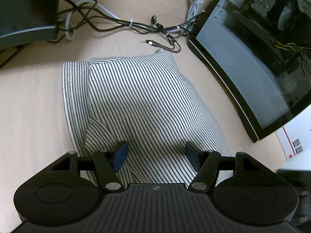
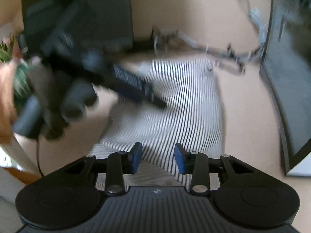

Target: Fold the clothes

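Note:
A black-and-white striped garment [image 1: 140, 101] lies folded into a narrow stack on the light wooden table, one folded edge running down its left side. My left gripper [image 1: 156, 155] hovers over its near end, open, blue pads apart with only cloth below them. The right wrist view is blurred by motion. The same striped garment [image 2: 175, 106] fills its middle. My right gripper [image 2: 157, 158] stands open above the garment's near edge, holding nothing. In that view the left gripper [image 2: 136, 85] crosses the upper left, held in a person's hand [image 2: 5, 101].
A tangle of black and grey cables [image 1: 136, 25] lies beyond the garment, with a loose plug [image 1: 148, 42] near its far corner. An open computer case [image 1: 258, 62] flanks the right side. A dark box [image 1: 27, 9] stands far left. A white carton [image 1: 295, 141] sits at right.

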`<state>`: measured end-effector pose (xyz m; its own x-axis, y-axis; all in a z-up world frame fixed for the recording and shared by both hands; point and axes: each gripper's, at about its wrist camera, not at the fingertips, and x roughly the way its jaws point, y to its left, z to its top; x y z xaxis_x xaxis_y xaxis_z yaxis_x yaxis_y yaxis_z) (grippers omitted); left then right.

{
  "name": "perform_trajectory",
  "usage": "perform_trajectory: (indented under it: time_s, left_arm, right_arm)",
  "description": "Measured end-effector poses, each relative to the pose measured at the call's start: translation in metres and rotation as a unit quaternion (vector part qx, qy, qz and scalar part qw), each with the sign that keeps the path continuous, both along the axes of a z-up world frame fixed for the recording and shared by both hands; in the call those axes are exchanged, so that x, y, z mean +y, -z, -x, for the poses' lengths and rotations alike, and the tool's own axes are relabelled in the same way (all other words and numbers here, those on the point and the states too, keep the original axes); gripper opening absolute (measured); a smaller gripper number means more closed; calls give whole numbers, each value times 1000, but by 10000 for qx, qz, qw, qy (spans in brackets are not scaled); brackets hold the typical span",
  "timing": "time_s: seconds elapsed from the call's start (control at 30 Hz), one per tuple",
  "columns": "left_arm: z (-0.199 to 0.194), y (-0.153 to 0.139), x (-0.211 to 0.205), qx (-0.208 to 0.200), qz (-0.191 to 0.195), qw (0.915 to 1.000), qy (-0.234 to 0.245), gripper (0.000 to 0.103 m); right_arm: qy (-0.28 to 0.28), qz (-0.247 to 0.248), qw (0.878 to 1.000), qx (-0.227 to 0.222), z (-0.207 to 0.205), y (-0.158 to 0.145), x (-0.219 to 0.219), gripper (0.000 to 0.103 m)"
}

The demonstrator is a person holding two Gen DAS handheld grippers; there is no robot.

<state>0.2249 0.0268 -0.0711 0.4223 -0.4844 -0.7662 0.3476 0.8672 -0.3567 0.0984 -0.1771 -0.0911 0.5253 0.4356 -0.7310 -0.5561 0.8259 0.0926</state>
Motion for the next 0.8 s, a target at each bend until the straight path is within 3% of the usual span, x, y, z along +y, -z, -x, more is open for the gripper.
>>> perform_trajectory:
  time_s: [0.17,0.43,0.8]
  left_arm:
    - [14,-11,9,-77,-31,10000,7,78]
    - [27,-12,11,65,4,9998,188,63]
    - [24,-1,6,-105,79,9993,-354,62]
  right_arm:
    - [108,-111,9998,133,-7,6,3,39]
    - [50,13,9999,164,-14,7,13,41]
    - [-216,-225,9995,94,-19,7,4,44]
